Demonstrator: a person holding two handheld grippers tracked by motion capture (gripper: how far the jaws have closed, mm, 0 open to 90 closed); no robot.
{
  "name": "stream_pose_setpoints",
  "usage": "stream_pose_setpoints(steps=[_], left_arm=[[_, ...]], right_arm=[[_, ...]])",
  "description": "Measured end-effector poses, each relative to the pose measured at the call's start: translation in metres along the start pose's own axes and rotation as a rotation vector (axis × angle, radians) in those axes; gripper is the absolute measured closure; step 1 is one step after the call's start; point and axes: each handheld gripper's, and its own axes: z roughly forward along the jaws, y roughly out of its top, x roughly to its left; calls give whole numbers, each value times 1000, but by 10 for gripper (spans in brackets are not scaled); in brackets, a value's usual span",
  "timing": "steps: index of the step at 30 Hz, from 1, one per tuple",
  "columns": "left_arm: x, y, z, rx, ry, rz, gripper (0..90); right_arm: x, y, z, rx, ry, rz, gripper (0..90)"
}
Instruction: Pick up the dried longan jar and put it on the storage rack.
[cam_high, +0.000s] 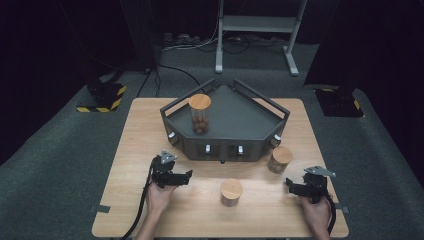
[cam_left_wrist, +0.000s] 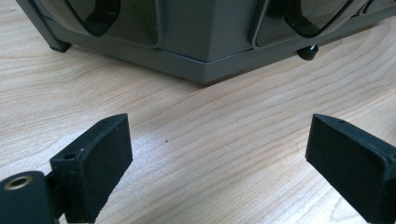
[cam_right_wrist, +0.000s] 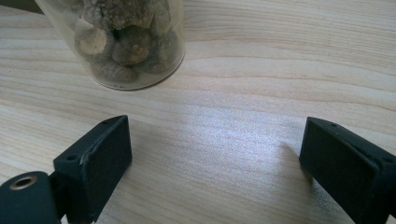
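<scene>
Both claws are parked on the wooden table (cam_high: 150, 130) in front of the dark grey tray (cam_high: 250, 131); the left claw (cam_high: 189, 174) is spread wide with nothing gripped, its pads seen just short of the tray's front wall; the right claw (cam_high: 288, 183) is spread wide too, empty. One jar (cam_high: 279, 159) of brown lumps is stood just off the tray's front right corner; another jar (cam_high: 231, 192) is set further out from the tray's front; a third jar (cam_high: 200, 113) is stood inside the tray, at its left side.
</scene>
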Motion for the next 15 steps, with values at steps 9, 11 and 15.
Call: stream_pose_setpoints(steps=[9,11,15], left_arm=[[-1,-10,6,-4,12,-8,71],[-1,-11,7,-1,12,-6,71],[-3,-14,10,-1,19,5,71]], right_arm=[[0,0,0,0,-1,0,88],[0,0,0,0,-1,0,88],[0,0,0,0,-1,1,88]])
